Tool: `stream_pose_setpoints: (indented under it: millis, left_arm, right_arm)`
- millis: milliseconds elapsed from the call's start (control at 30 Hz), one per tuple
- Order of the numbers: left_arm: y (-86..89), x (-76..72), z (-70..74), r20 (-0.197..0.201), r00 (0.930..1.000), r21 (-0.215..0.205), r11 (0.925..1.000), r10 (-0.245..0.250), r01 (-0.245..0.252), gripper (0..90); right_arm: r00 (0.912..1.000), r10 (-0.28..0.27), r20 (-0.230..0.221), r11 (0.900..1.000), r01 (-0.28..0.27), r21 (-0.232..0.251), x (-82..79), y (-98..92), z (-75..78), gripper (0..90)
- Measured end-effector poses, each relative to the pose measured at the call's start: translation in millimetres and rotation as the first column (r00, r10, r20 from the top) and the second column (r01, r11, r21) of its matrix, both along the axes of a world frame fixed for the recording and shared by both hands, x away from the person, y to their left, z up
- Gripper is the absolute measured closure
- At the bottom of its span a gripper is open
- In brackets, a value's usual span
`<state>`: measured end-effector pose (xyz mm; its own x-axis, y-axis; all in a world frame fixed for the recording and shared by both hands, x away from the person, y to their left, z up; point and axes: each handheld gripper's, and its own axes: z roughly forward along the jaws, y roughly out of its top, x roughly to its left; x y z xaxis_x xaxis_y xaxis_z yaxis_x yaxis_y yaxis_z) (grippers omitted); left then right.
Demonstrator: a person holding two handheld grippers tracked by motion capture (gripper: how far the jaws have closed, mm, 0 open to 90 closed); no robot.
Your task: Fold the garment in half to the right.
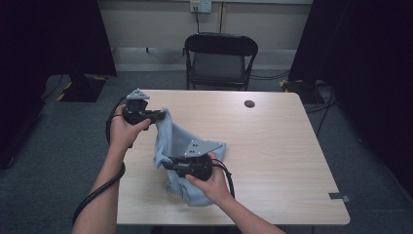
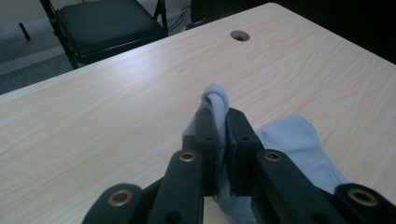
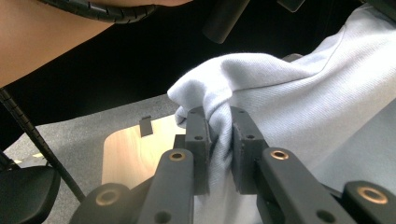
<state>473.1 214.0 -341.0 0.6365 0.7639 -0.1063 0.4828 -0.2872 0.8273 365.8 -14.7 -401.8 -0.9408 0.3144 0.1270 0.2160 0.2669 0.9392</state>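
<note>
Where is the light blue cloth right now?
In the high view, the light blue cloth hangs over the table's left-front part, between the left gripper and right gripper.

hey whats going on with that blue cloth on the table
A person holds a hand-held gripper in each hand, both clamped on a light blue cloth over a wooden table. The left hand-held gripper pinches one bunched edge and lifts it above the tabletop; the right hand-held gripper pinches another fold nearer the person. The rest of the cloth sags onto the table between them.

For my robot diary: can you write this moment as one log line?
left gripper: shut on cloth | right gripper: shut on cloth | cloth: partly lifted off table
</note>
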Motion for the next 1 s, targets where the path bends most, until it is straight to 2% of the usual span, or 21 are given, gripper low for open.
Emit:
stream_pose_setpoints:
  millis: [433, 733, 900, 1000]
  left_arm:
    - [20.2, -5.9, -0.7, -0.001, 0.9997, -0.009, 0.9997, 0.024, -0.024, 85.2]
    - [42.7, -14.4, -4.1, -0.013, 0.9986, -0.015, 0.9986, 0.051, -0.051, 85.3]
    - [52.7, -20.9, 1.1, -0.017, 0.9982, -0.007, 0.9983, 0.058, -0.058, 85.2]
    - [48.8, -21.6, 6.2, -0.012, 0.999, 0.006, 0.9991, 0.043, -0.043, 85.2]
  right_arm:
    - [0.9992, 0.036, -0.014, 0.999, -0.036, -0.005, 1.7, 18.3, 0.3, 79.6]
    - [0.9965, 0.077, -0.03, 0.997, -0.077, 0.0, 0.1, 43.0, 0.8, 79.6]
    - [0.994, 0.104, -0.035, 0.994, -0.103, 0.02, -3.8, 57.1, 3.7, 79.6]
    - [0.9941, 0.104, -0.032, 0.994, -0.103, 0.027, -6.3, 56.4, 5.8, 79.6]
